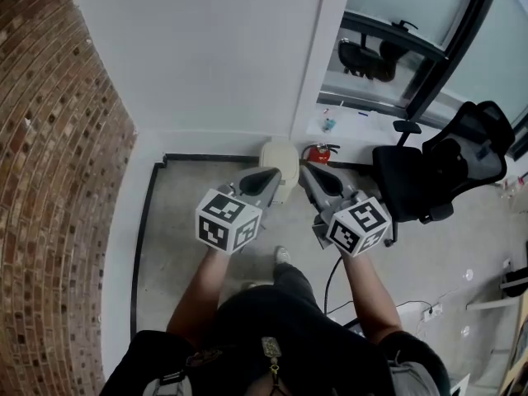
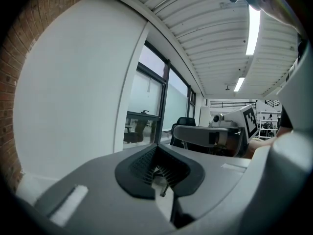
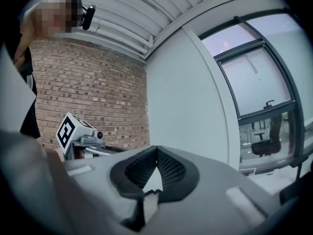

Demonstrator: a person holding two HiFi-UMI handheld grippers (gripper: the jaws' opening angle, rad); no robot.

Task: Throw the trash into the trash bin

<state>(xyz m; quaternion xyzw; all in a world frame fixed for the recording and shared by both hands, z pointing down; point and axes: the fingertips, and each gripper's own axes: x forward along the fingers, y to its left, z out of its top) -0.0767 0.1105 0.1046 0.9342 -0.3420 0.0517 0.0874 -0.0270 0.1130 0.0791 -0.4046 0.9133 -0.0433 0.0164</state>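
Note:
A cream lidded trash bin (image 1: 279, 157) stands on the floor by the white wall, just beyond both grippers' tips. My left gripper (image 1: 275, 174) is held level in front of me, its jaws closed tip to tip with nothing between them (image 2: 157, 148). My right gripper (image 1: 304, 170) is alongside it, also pointing toward the bin, with its jaws meeting at the tip and empty (image 3: 156, 148). Each gripper shows in the other's view: the right gripper's marker cube (image 2: 247, 121) and the left gripper's marker cube (image 3: 68, 130). No trash is visible in any view.
A curved brick wall (image 1: 58, 139) closes the left side and a white wall (image 1: 206, 48) stands ahead. A red fire extinguisher (image 1: 320, 151) sits right of the bin. A black office chair (image 1: 437, 172) stands further right near glass panels (image 1: 412, 23). Cables (image 1: 412, 308) lie on the floor.

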